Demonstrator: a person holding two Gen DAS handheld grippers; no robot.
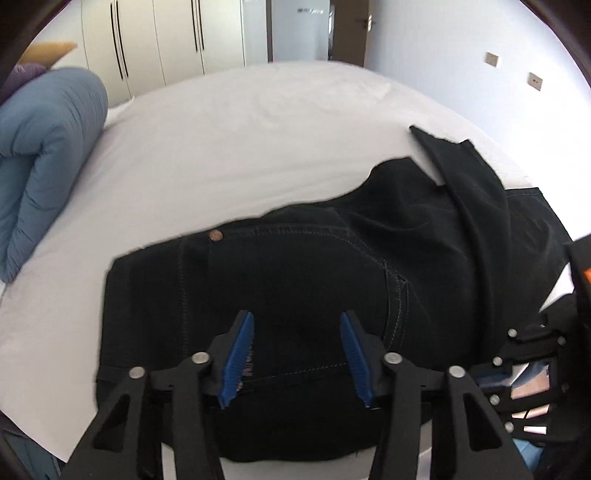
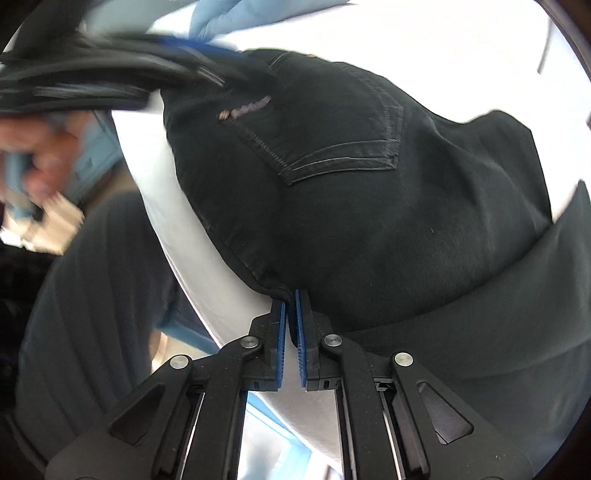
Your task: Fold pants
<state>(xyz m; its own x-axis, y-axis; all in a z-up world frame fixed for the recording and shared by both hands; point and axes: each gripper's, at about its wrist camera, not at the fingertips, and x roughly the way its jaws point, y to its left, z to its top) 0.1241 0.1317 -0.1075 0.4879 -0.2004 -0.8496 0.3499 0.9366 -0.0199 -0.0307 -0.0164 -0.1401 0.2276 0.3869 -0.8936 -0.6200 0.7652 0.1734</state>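
Black denim pants (image 1: pixel 295 266) lie bunched on a white bed (image 1: pixel 240 140), waistband and copper button towards the left, one leg (image 1: pixel 472 184) draped back across the seat. My left gripper (image 1: pixel 296 317) hovers over the waist area, open, with nothing pinched between its blue pads (image 1: pixel 236 358). In the right wrist view the back pocket (image 2: pixel 332 140) faces up, and my right gripper (image 2: pixel 291 295) is shut on the pants' (image 2: pixel 369 229) near edge at the bed's side. The left gripper (image 2: pixel 110 74) shows there as a blur at top left, with a hand (image 2: pixel 37 155) below it.
A rolled blue duvet (image 1: pixel 48 155) lies at the bed's left. White wardrobes (image 1: pixel 155 40) and a doorway (image 1: pixel 299 29) stand beyond the bed. The right gripper's body (image 1: pixel 535 350) crowds the right edge. The person's dark ribbed clothing (image 2: pixel 92 295) fills the lower left beside the bed (image 2: pixel 192 266).
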